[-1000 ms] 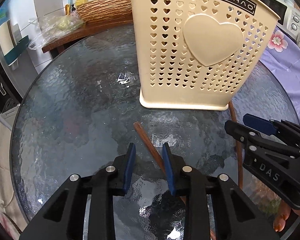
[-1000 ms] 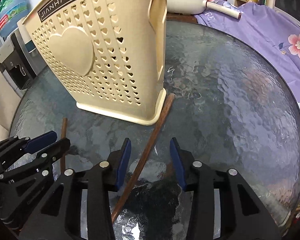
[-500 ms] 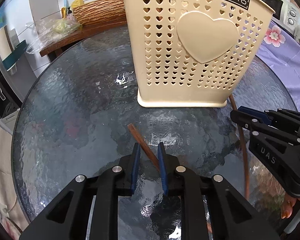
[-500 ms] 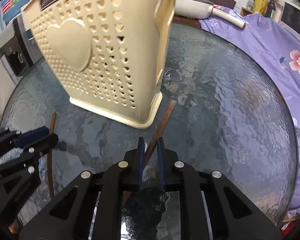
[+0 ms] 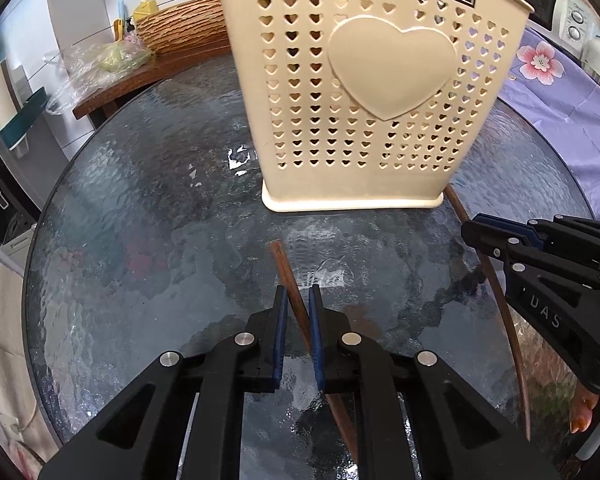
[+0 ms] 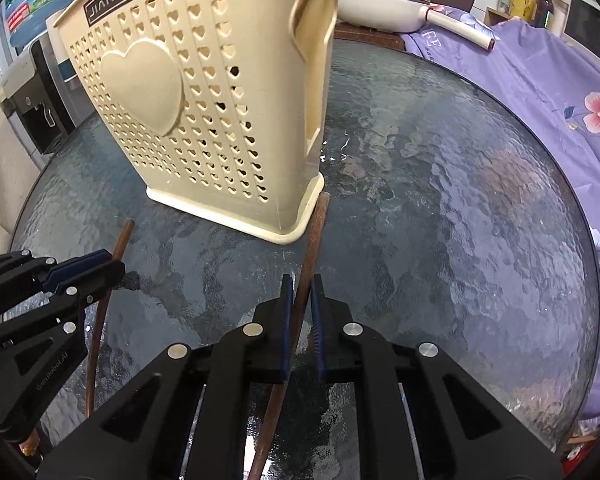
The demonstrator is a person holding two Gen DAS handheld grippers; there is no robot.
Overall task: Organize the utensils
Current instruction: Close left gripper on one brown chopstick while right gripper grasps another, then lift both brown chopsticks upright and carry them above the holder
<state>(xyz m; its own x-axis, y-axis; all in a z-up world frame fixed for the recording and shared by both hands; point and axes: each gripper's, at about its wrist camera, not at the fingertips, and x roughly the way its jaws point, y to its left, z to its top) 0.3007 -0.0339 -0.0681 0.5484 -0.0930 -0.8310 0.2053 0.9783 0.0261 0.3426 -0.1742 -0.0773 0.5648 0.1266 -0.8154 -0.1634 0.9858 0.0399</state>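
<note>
Two brown chopsticks lie on the round glass table (image 5: pixel 140 240) in front of a cream utensil holder (image 5: pixel 380 100) pierced with small hearts. In the left wrist view, my left gripper (image 5: pixel 298 294) is closing its jaws on one chopstick (image 5: pixel 284 268), and the blue pads press its sides. The right gripper (image 5: pixel 470 228) shows at the right edge on the other chopstick (image 5: pixel 512 344). From the right wrist, the right gripper (image 6: pixel 300 280) is closing on that chopstick (image 6: pixel 314 236), whose far end touches the holder (image 6: pixel 188 120) at its base corner. The left gripper (image 6: pixel 114 264) appears at the left.
A wooden side table with a wicker basket (image 5: pixel 180 28) and a plastic bag (image 5: pixel 100 60) stands beyond the glass. Purple floral cloth (image 6: pixel 540 80) borders the table on the right. A white pan (image 6: pixel 380 4) sits behind the holder. A person's fingers (image 5: pixel 580 420) hold the right gripper.
Both grippers' jaws have come together from open onto their chopsticks. The hands have stayed almost where they were.
</note>
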